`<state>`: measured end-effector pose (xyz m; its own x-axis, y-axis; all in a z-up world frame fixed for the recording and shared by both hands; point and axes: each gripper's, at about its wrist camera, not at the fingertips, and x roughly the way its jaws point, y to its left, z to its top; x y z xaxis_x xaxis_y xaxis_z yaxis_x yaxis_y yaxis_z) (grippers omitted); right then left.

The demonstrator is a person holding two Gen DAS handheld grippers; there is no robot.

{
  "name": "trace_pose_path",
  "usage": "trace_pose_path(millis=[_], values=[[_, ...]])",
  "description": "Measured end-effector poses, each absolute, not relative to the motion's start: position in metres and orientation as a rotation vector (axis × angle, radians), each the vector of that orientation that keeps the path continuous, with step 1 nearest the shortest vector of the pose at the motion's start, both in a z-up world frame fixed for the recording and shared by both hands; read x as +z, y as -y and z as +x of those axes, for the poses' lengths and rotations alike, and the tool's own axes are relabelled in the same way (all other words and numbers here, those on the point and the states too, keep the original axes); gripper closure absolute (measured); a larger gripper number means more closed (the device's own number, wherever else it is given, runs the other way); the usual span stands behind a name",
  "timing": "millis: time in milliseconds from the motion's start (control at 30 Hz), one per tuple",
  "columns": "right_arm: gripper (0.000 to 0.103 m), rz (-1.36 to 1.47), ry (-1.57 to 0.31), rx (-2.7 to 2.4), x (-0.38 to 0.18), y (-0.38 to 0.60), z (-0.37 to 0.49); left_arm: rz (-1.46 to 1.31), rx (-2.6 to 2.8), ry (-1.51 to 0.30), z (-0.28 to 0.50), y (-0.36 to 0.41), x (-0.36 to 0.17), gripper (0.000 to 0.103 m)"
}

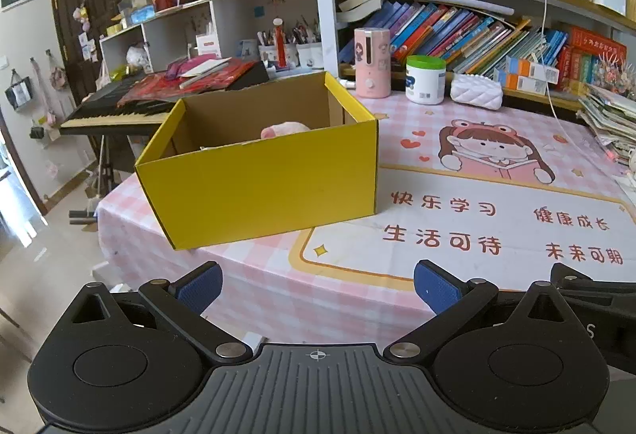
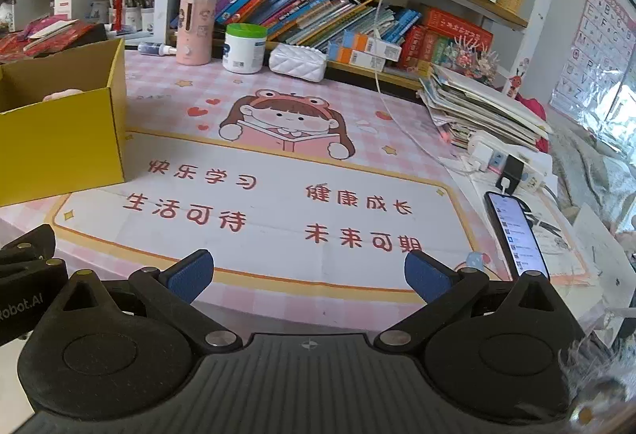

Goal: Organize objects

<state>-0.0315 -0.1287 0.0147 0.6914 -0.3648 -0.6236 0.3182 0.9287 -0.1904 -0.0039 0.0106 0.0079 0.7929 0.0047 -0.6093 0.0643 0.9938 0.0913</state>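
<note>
The left hand-held gripper [image 1: 318,291] is held spread wide above the near edge of the table [image 1: 357,299], nothing between its blue pads [image 1: 198,291]; the right hand-held gripper [image 2: 308,277] is likewise spread and empty, held just beside the left. A yellow cardboard box [image 1: 262,187] is seen standing open on the left part of the table, upright, its near wall facing the left camera. Inside it a pink soft item [image 1: 284,130] is partly visible above the rim; what it is cannot be told, though a plush or foam toy is judged likely. Such an item is expected to be light, compressible and non-fragile, so a pinch across its middle should hold, with some slip possible on a fuzzy surface. The box itself is judged light and stiff along the folded edges but thin in the wall panels; a grasp on one top rim near a corner is considered safest, since a mid-wall pinch may buckle it. At the back of the table, well apart from the box, a pink cylindrical device [image 2: 196,30], a white jar with green lid [image 2: 244,48] and a white quilted pouch [image 2: 298,62] are noted. The jar is judged rigid, smooth and possibly too wide for the spread; the pouch is judged soft and easily gripped. A phone [image 2: 516,231] lies on the right, charging.
</note>
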Motion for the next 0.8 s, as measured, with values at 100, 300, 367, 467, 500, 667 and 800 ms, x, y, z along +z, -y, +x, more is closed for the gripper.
trace_pose_path(millis=[100, 300, 367, 467, 500, 667, 800], values=[[0.000, -0.069, -0.712, -0.396, 0.015, 0.130, -0.034, 0.112, -0.025, -0.655, -0.006, -0.007, 0.008, 0.000], [0.000, -0.068, -0.711, -0.413, 0.015, 0.132, -0.038, 0.126, -0.011, -0.650, -0.010, -0.002, 0.010, 0.000], [0.000, -0.066, -0.711, -0.413, 0.015, 0.134, -0.039, 0.129, -0.009, -0.649, -0.012, -0.001, 0.010, 0.000], [0.000, -0.067, -0.713, -0.416, 0.015, 0.134, -0.041, 0.132, -0.006, -0.651, -0.012, 0.000, 0.010, 0.000], [0.000, -0.067, -0.714, -0.417, 0.015, 0.134, -0.041, 0.133, -0.005, -0.651, -0.013, 0.000, 0.010, 0.000], [0.000, -0.066, -0.716, -0.416, 0.014, 0.134, -0.042, 0.136, 0.001, -0.652, -0.015, 0.001, 0.010, 0.000], [0.000, -0.061, -0.717, -0.413, 0.014, 0.134, -0.043, 0.141, 0.006, -0.657, -0.015, 0.001, 0.009, 0.000]])
